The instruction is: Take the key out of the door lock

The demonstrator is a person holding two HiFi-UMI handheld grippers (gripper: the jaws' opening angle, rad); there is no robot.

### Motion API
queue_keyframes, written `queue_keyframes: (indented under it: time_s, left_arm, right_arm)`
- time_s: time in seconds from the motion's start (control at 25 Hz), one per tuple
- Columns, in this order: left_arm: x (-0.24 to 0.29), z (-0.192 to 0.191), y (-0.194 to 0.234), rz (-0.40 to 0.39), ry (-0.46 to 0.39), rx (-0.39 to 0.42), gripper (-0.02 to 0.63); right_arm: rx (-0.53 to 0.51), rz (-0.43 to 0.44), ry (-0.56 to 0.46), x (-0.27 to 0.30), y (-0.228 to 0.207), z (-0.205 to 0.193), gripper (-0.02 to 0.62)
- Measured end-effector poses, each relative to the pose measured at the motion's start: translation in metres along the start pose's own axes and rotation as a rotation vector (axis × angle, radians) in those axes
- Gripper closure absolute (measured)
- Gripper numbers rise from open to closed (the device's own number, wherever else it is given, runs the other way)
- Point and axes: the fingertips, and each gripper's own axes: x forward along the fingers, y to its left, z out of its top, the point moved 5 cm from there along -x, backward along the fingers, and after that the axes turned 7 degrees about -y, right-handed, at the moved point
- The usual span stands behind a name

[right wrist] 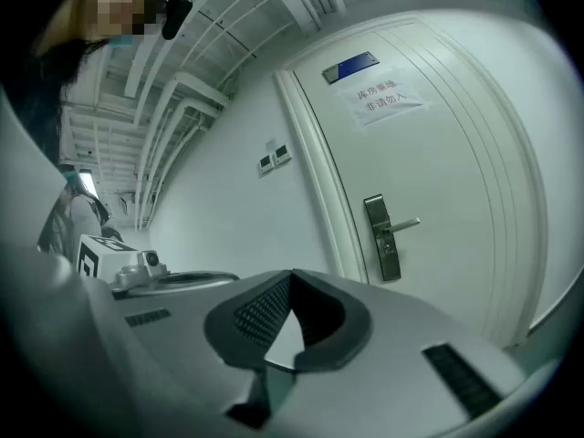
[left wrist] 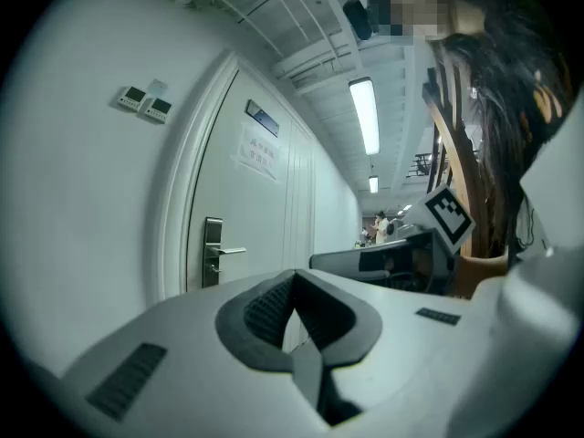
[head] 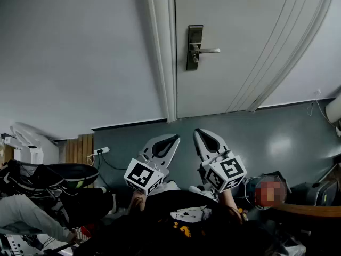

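The white door (head: 250,41) stands closed ahead, with a dark metal lock plate (head: 194,48) and a silver lever handle (head: 209,50). Below the lever a small knob (head: 193,59) sticks out; it is too small to tell whether it is a key. My left gripper (head: 175,138) and right gripper (head: 197,132) are side by side, well short of the door, both pointing toward it. Each has its jaws shut with nothing between them. The lock plate (left wrist: 212,252) appears far off past the left gripper (left wrist: 294,274), and the plate (right wrist: 383,238) likewise beyond the right gripper (right wrist: 291,276).
The door frame (head: 162,52) and a plain wall (head: 69,57) lie left of the lock. A paper notice (right wrist: 388,99) hangs high on the door. Bags and gear (head: 48,180) crowd the floor at the left. A power strip (head: 101,151) lies by the skirting.
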Motion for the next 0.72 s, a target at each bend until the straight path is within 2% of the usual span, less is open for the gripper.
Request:
queue_keyframes:
  time_s: [0.48, 0.72]
  left_arm:
    - [-0.021, 0.002, 0.004, -0.037, 0.010, 0.020, 0.601]
    - [-0.042, -0.002, 0.016, -0.058, 0.025, 0.010, 0.601]
  right_arm:
    - [0.053, 0.044, -0.076, 0.003, 0.032, 0.002, 0.592]
    - [0.023, 0.011, -0.064, 0.013, 0.050, -0.008, 0.591]
